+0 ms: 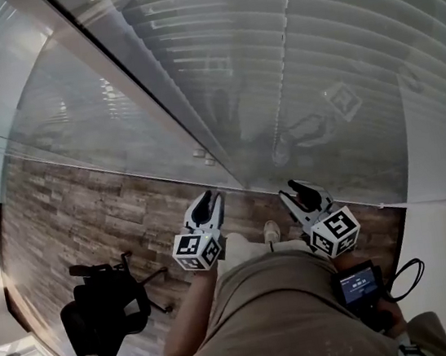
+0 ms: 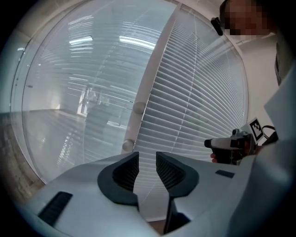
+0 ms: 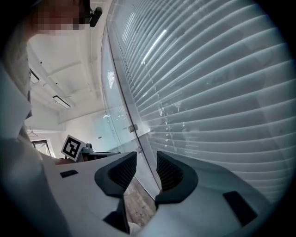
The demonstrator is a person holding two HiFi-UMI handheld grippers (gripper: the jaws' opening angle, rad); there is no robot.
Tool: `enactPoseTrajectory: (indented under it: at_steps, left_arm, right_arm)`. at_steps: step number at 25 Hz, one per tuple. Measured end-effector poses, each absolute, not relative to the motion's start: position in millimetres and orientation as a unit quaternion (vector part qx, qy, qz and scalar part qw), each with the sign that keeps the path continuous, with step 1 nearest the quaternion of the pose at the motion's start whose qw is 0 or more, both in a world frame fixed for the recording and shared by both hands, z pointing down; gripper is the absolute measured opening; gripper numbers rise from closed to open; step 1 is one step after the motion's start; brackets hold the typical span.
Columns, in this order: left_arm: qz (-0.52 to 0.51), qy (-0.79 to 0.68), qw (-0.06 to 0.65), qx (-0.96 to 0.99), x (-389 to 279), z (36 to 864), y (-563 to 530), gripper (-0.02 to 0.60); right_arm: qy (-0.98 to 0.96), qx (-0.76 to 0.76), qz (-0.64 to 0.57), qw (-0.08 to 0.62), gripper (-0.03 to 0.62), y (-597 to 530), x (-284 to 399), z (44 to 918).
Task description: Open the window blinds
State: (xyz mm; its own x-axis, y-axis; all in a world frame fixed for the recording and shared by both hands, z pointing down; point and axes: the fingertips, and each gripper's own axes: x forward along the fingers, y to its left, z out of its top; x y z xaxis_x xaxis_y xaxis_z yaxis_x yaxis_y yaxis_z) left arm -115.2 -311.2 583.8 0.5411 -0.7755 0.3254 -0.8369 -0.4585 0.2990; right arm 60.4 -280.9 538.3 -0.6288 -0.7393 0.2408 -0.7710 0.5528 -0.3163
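White blinds (image 1: pixel 337 50), slats closed — approach step; our left gripper (image 1: pixel 207 197) and right gripper (image 1: pixel 294 188) spread, empty — next, we find what tilts them.

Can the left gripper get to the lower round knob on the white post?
Probably yes. The left gripper is open and empty, and the lower knob sits just ahead with nothing between.

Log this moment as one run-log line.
blinds: lowered, untouched | left gripper: open, empty, facing blinds | right gripper: open, empty | task: opening not yet begun
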Motion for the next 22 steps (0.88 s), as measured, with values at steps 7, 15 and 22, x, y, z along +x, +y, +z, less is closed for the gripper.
enactPoseTrajectory:
  at_steps: [7,15,22]
  left_arm:
    - [0.103,-0.490,0.199,0.842,-119.8,593.7,-337.8,0.126]
    - [0.135,-0.494,0.191,0.837,-118.9,609.6,-368.2,0.135]
    - [0.151,-0.500,0.181,0.833,-112.6,615.8,-384.5,0.167]
  right_arm:
    - [-0.886,0.421,0.194,0.035,0.143,-288.5,59.2,534.4]
    - [-0.883,0.428,0.193,0.029,0.143,-293.3,59.1,527.2]
    - [-0.877,0.436,0.198,0.024,0.143,-299.0,62.2,523.7]
